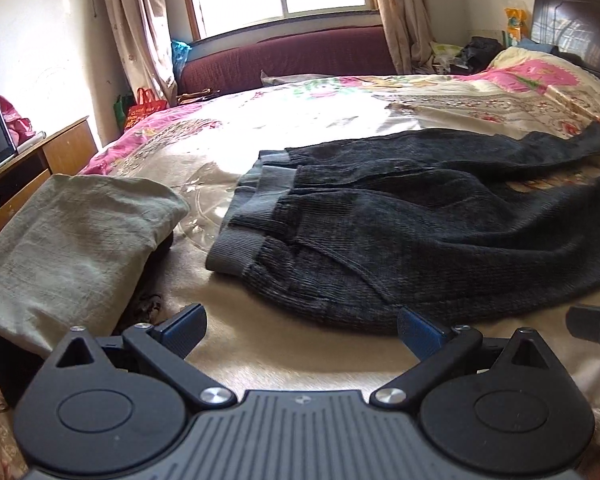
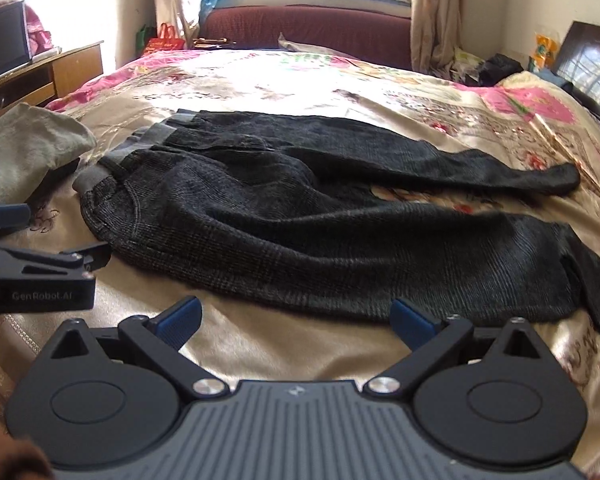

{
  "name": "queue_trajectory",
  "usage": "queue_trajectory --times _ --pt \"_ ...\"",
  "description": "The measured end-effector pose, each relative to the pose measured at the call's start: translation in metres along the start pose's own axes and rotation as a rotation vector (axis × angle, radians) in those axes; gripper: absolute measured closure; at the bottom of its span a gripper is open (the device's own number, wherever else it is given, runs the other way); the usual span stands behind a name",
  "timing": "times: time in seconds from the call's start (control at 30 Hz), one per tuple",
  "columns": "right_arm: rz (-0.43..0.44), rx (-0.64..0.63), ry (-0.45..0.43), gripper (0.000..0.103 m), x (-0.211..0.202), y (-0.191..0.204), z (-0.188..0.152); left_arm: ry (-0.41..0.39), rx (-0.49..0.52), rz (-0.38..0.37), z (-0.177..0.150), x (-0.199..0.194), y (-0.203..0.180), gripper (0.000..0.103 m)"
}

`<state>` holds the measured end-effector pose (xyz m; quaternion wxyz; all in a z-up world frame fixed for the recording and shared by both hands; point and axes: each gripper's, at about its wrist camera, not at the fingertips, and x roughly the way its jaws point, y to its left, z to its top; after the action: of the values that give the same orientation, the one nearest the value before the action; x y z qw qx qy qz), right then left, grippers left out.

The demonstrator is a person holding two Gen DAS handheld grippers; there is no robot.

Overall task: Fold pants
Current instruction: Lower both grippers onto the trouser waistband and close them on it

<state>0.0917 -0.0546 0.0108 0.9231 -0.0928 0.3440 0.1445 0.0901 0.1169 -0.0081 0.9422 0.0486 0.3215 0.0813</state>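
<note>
The dark corduroy pants (image 2: 300, 208) lie spread across the middle of the bed (image 2: 260, 80), filling the centre of the right wrist view. The ribbed grey waistband (image 2: 100, 172) is at centre left, and the two legs run toward the right edge of the frame. The far leg (image 2: 500, 172) ends at a cuff at middle right, the near leg (image 2: 500, 264) runs off toward the lower right, and patterned bedspread shows in the gap between them.

Both tools are empty. The right gripper (image 2: 296, 320), at the bottom of its own view, has its blue-padded fingers spread wide just short of the near leg's hem edge. The left gripper (image 1: 302, 326), at the bottom of its view, is likewise wide open, close to the hip below the waistband.

The likely trouble is the cloth itself. The corduroy looks thick and limp, so a shallow pinch may take only the top layer and leave the under layer behind, giving a skewed fold. The legs are splayed; if one is lifted over without lining up the seams, the cuffs probably will not meet. The smooth bedspread may bunch into the fingers along with the pants.

At left, a folded grey-green garment (image 1: 68, 240) lies close to the waistband, and a wide sweep of the left gripper could drag it.
</note>
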Motion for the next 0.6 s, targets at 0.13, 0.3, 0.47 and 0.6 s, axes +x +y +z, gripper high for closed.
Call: queue_trajectory --times 0.13,0.3,0.47,0.6 --pt "0.038 -0.097 -0.006 0.004 0.022 0.019 0.01 0.046 -0.061 -0.02 0.009 0.032 0.016 0.0" --pt "0.08 -0.179 -0.018 0.004 0.043 0.034 0.017 0.075 -0.115 -0.069 0.015 0.061 0.023 0.0" --pt "0.097 -0.192 0.001 0.012 0.065 0.041 0.022 0.047 -0.136 -0.079 0.027 0.074 0.025 0.0" --pt "0.14 -0.198 -0.006 0.017 0.065 0.038 0.022 0.025 -0.153 -0.076 0.026 0.07 0.033 0.021"
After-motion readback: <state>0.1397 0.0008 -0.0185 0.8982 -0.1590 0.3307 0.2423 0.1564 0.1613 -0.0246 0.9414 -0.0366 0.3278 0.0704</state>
